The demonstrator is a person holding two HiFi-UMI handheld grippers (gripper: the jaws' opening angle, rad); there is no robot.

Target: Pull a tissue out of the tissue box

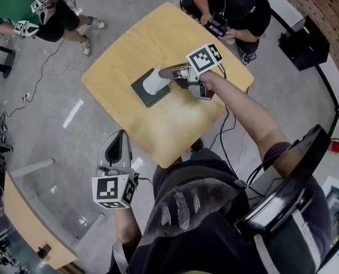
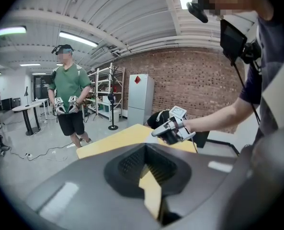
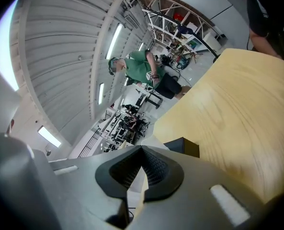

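Showing pull step: right gripper (image 1: 163, 72) jaws pinch tissue (image 1: 153, 83) above tissue box (image 1: 146, 95); left gripper (image 1: 119, 137) jaws closed, empty. Next, prob.: lift w/o tearing.

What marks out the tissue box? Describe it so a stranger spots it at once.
Find the light wooden square table on the grey floor. Near its centre lies the flat dark square tissue box, the only object on it, a white tissue rising from its top into the right gripper.

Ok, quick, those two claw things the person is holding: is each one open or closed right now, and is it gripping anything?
Left gripper: fingers closed, nothing between them.
Right gripper: fingers closed on the tissue.
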